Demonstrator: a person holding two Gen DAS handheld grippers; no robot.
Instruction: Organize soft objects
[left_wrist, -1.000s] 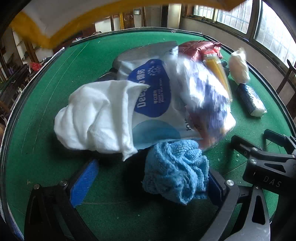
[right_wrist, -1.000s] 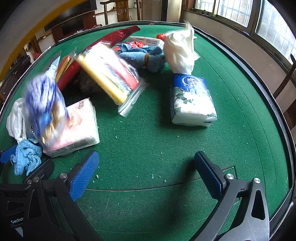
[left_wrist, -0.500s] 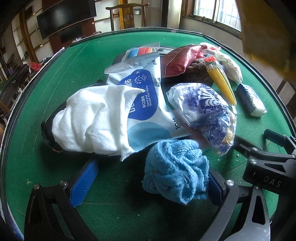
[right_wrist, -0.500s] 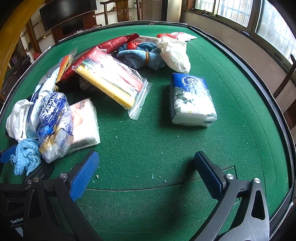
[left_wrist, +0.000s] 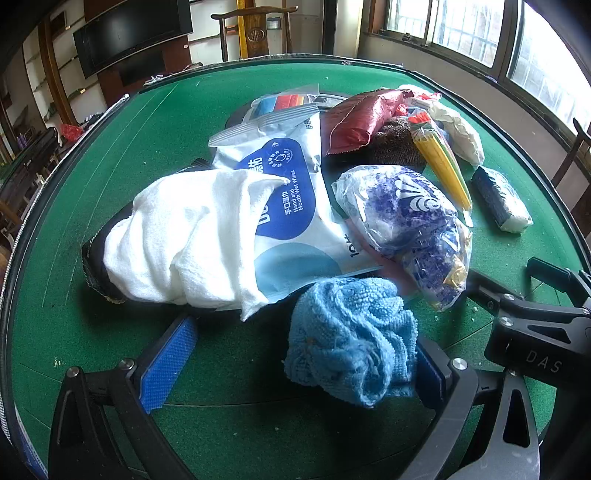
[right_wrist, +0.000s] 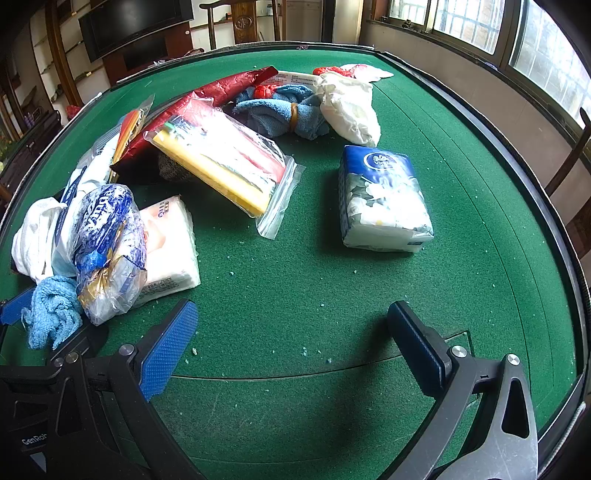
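Crumpled light-blue terry cloth (left_wrist: 351, 339) resting against left gripper (left_wrist: 299, 363) right pad, jaws wide apart; right gripper (right_wrist: 291, 345) spread, empty, over green felt bench (right_wrist: 332, 288)

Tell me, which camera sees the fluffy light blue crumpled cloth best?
The left wrist view: the fluffy light blue crumpled cloth sits close and large there, between the open left gripper's fingers. The right wrist view shows it only small, at the left edge.
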